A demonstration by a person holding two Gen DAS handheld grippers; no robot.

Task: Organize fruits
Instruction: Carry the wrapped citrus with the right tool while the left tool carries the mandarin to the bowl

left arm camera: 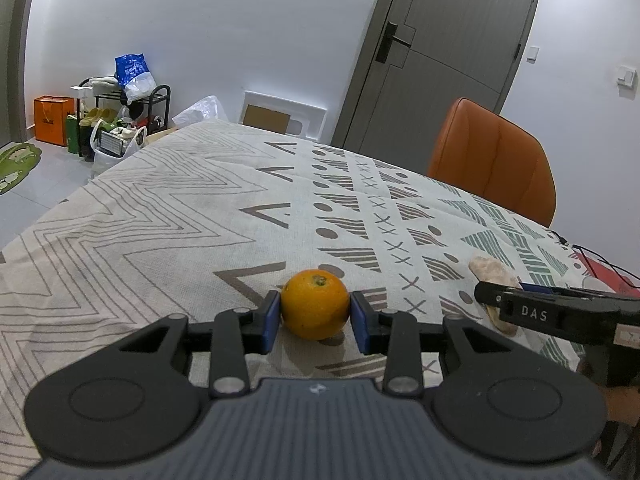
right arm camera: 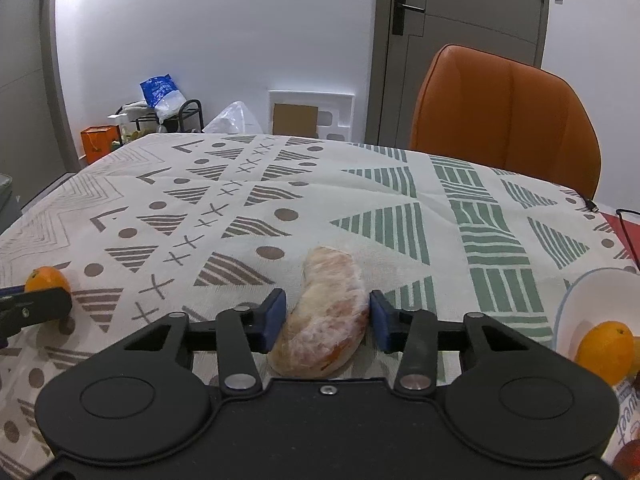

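Note:
A whole orange (left arm camera: pixel 315 308) rests on the patterned tablecloth (left arm camera: pixel 180 220), and my left gripper (left arm camera: pixel 315 302) is shut on it, both blue pads pressed to its sides. To its right lies a pale peeled citrus segment (right arm camera: pixel 324 320). My right gripper (right arm camera: pixel 328 314) is shut on that segment, a pad against each flank. The segment (left arm camera: pixel 494 270) also shows in the left wrist view, behind the right gripper's black finger (left arm camera: pixel 532 314). In the right wrist view the held orange (right arm camera: pixel 46 278) sits at the far left. A white bowl (right arm camera: pixel 592 300) at the right holds another orange (right arm camera: pixel 604 350).
An orange chair (right arm camera: pixel 508 116) stands at the table's far right side. A black cable (right arm camera: pixel 624 224) lies on the cloth at the right edge. A labelled package (right arm camera: pixel 628 408) sits by the bowl. Bags and a rack (left arm camera: pixel 120 120) stand on the floor beyond.

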